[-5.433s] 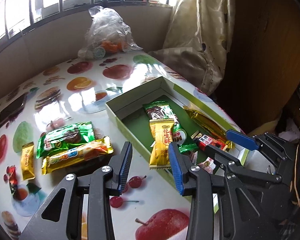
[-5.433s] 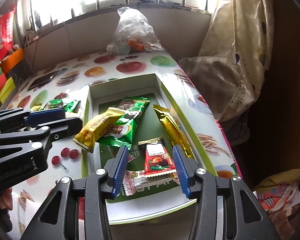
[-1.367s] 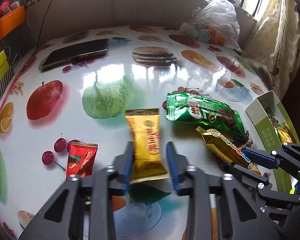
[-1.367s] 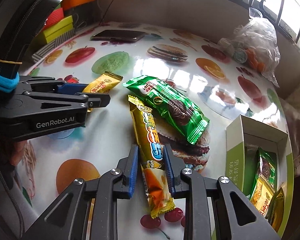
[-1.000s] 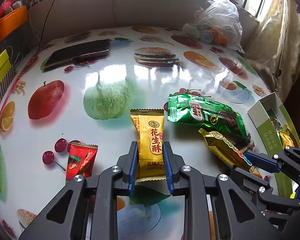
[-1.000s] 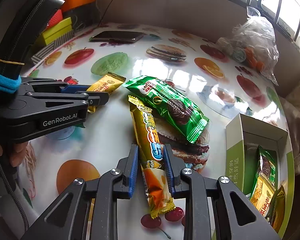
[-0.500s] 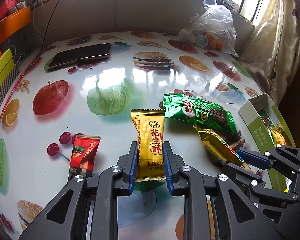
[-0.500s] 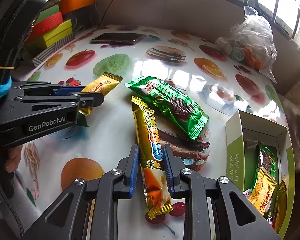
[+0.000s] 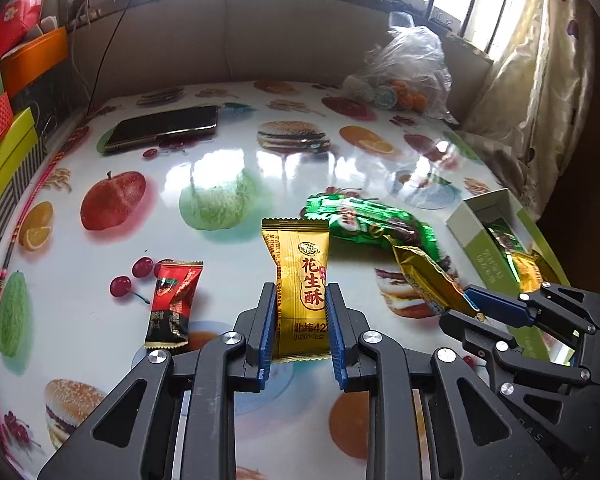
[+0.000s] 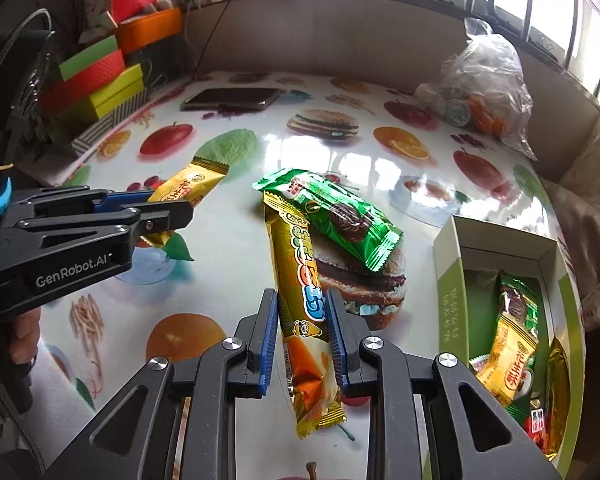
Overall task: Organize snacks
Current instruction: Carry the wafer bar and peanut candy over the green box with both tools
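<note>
**A:** The left gripper [image 9: 301, 322] is clamped on the lower half of the yellow peanut-crisp packet [image 9: 300, 280], and the right gripper [image 10: 302, 338] is clamped around the middle of the long gold wafer bar [image 10: 300, 304]. Both packets sit clear of the worktop [image 9: 220, 176]. What worries the observer?

**B:** The wafer bar. Its far end lies against the green chocolate packet [image 10: 332, 216], perhaps tucked under it, so lifting could drag that packet along or flip it toward the worktop edge.

**A:** And the grips themselves?

**B:** Both wrappers are glossy foil pinched across soft filling. The bar's long free ends droop, so a quick swing could let it pivot or slide out between the pads.

**A:** The destination?

**B:** The green cardboard box [image 10: 452, 276] at the right already holds several packets. The two grippers stand close together, so heading for it at once risks a collision, or a knock that shifts the light box. The red candy packet [image 9: 174, 300] lies alone, easily forgotten.
</note>
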A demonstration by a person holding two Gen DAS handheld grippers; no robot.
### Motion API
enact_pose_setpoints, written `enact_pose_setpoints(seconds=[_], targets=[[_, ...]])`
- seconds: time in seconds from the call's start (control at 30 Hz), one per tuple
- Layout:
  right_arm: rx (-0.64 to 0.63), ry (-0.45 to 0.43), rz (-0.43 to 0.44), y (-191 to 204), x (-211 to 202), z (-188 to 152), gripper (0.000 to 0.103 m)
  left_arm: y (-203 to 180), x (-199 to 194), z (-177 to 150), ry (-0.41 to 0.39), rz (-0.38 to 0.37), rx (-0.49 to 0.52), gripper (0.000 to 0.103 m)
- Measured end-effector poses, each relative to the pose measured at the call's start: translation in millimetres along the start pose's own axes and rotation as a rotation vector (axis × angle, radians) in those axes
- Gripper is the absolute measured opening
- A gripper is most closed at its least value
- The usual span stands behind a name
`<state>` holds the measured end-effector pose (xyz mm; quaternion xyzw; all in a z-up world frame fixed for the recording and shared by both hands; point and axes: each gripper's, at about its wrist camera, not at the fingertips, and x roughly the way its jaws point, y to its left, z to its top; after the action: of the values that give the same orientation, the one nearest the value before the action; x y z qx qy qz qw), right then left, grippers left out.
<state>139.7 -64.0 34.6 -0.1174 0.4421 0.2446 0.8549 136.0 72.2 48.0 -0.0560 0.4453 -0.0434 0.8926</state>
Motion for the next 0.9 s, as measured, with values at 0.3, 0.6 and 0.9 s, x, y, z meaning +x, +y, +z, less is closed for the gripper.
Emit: enact_pose_setpoints(seconds=[0.3, 0.6, 0.9], targets=[[0.031, -0.041, -0.014, -4.8, -24.8, -3.4, 0.023, -17.7, -20.4, -0.1, -0.033, -0.019, 0.029, 0.025], [0.078, -0.072, -0.057, -20.1, -51.0, -12.2, 0.023, -45.3, -31.6, 1.0, -0.049, -0.048, 0.076, 0.025], [0.131, -0.087, -0.112, -45.0, -69.1, -23.8, 0.023, -78.3, -32.7, 2.0, -0.052, -0.083, 0.125, 0.025]])
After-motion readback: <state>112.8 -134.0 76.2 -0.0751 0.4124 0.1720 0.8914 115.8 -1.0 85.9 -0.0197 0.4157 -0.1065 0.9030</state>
